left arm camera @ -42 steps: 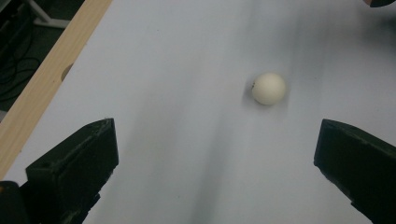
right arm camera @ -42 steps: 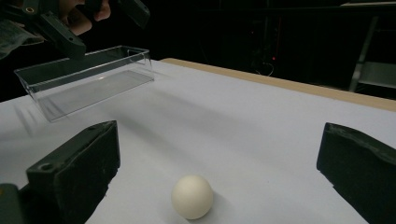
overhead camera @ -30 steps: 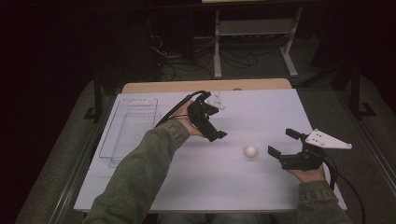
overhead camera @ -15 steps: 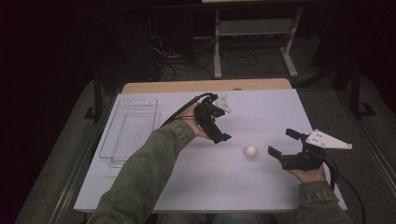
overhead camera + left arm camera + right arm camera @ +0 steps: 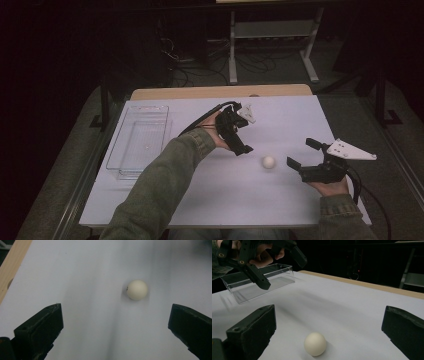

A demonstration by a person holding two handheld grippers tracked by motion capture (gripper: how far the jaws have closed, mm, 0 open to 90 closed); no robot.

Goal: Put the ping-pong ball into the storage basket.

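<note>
A small white ball (image 5: 268, 162) lies on the white table top (image 5: 210, 200), right of centre. My left gripper (image 5: 240, 131) hovers open just left of and beyond it, jaws pointing down toward the table. In the left gripper view the ball (image 5: 136, 289) lies ahead of the wide-apart jaws of that gripper (image 5: 116, 312), untouched. My right gripper (image 5: 300, 152) rests low to the ball's right, open and facing it. In the right gripper view the ball (image 5: 315, 344) sits just in front of the spread jaws of this gripper (image 5: 329, 312), with the left gripper (image 5: 284, 275) raised beyond.
A clear plastic tray (image 5: 150, 107) stands at the table's left side, its near wall (image 5: 259, 290) visible in the right gripper view. A wooden strip (image 5: 220, 92) runs along the far edge. Beyond it are a dark floor and a metal rack (image 5: 272, 30).
The left hand and its gripper have moved to the right and slightly farther back, closer to above the ball. The right gripper and the ball have stayed put.
</note>
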